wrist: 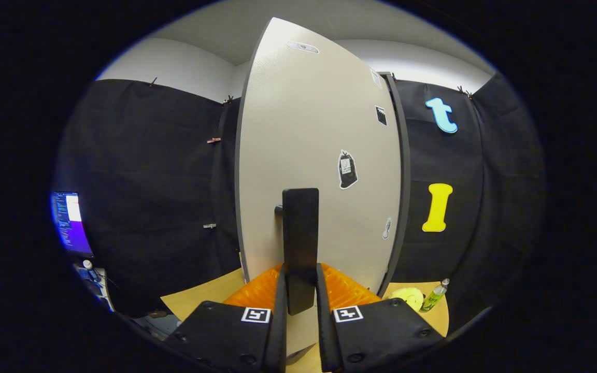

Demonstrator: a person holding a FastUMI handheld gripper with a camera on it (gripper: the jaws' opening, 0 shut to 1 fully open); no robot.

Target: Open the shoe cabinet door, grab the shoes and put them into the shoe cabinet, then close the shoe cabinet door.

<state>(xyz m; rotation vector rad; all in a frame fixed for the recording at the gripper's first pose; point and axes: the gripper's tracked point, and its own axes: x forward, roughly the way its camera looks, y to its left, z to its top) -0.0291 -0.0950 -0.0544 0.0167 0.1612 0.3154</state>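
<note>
The shoe cabinet's pale beige door (pixel 309 155) stands right ahead, with a few stickers on its face. Its black upright handle (pixel 300 243) juts out from the door and runs down between my fingers. My gripper (pixel 300 290) is shut on that handle, one finger pressing on each side of its lower end. The door's dark edge shows along its right side, against the booth's black cloth. No shoes show here.
A light wooden tabletop (pixel 200 300) lies below the door. A yellow soft object (pixel 408 296) and a small green bottle (pixel 435 296) sit at its right corner. A lit monitor (pixel 70 223) stands far off to the left.
</note>
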